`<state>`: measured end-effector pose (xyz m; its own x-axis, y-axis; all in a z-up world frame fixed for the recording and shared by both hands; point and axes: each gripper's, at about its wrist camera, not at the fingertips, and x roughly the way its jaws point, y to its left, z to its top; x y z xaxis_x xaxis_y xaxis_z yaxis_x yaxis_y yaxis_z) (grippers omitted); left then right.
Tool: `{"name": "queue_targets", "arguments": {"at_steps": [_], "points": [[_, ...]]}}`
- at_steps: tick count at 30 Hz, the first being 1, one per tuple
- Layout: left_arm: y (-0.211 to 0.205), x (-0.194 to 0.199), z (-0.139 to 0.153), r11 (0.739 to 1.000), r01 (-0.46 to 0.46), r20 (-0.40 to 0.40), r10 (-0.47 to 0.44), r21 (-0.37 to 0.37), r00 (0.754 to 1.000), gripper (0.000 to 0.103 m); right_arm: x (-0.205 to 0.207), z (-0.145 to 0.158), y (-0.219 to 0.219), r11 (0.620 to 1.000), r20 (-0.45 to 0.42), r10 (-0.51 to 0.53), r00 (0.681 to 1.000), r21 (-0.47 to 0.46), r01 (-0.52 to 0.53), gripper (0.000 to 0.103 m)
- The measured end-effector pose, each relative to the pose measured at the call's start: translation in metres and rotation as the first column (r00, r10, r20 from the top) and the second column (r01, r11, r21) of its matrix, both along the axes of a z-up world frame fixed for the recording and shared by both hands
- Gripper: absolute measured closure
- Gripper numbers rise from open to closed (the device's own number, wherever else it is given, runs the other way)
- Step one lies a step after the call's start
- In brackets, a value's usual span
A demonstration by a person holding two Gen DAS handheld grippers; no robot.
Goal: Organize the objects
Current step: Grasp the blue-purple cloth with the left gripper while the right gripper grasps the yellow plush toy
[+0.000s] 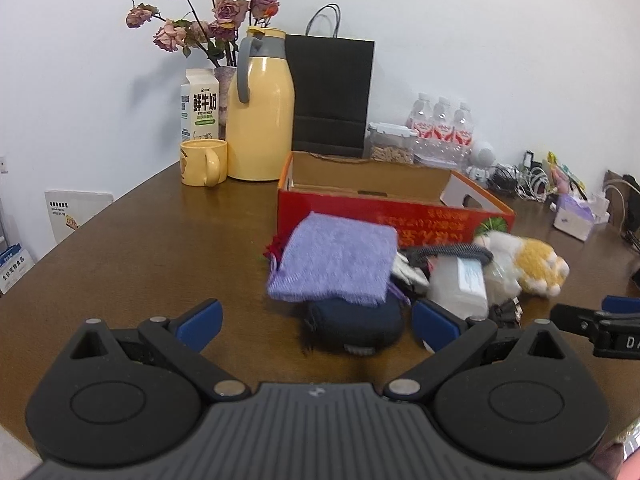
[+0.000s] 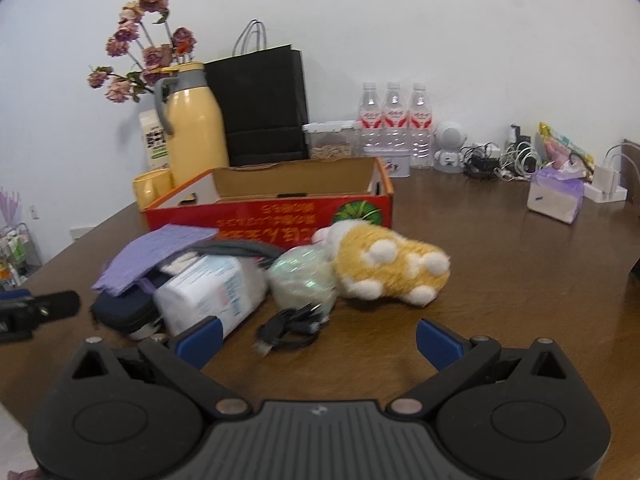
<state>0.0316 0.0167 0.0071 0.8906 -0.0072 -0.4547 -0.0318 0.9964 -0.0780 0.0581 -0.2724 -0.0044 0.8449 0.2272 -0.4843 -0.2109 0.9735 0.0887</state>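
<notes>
I hold one pair of tongs in each hand, above a brown table (image 1: 140,240). My left gripper (image 1: 318,322) is wide open and has nothing in it. My right gripper (image 2: 318,340) is wide open too, and it is empty as well. In front of me is a little pile of things. A purple cloth (image 1: 334,264) lies on top of a dark blue pouch (image 1: 356,326). The pouch sits right between my left fingers, a bit ahead of them. Next to the pouch is a white pack of tissues (image 2: 210,290). My right gripper's left finger (image 2: 198,340) is just beside that pack. A shiny round ball (image 2: 302,278) sits beside the pack, and a fluffy yellow and white paw toy (image 2: 390,270) is touching the ball on the other side. A black cable (image 2: 288,328) is curled on the table in front of the ball, near my right gripper. Behind the pile is an open red box (image 2: 272,216), and I cannot see anything inside it. Farther back, by the wall, stand a yellow jug (image 1: 260,116), a yellow mug (image 1: 202,162), a milk carton (image 1: 200,106), a black paper bag (image 1: 330,92) and some water bottles (image 2: 394,128).
</notes>
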Motion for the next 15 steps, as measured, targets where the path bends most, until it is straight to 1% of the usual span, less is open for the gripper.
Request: {"name": "queue_targets", "arguments": {"at_steps": [4, 10, 15], "points": [[0.004, 0.024, 0.005, 1.0, -0.004, -0.024, 0.004, -0.005, 1.0, 0.0, 0.02, 0.002, -0.012, 1.0, 0.004, -0.023, 1.0, 0.01, 0.023, 0.0], [0.002, 0.06, 0.008, 0.999, 0.029, -0.054, -0.028, 0.025, 0.998, 0.0, 0.057, 0.0, -0.029, 0.998, -0.016, -0.058, 0.998, 0.037, 0.059, 0.0], [0.002, 0.09, 0.003, 0.997, 0.079, -0.11, -0.079, -0.009, 0.991, 0.0, 0.085, -0.002, -0.043, 0.993, -0.042, -0.057, 0.998, 0.096, 0.061, 0.0]]}}
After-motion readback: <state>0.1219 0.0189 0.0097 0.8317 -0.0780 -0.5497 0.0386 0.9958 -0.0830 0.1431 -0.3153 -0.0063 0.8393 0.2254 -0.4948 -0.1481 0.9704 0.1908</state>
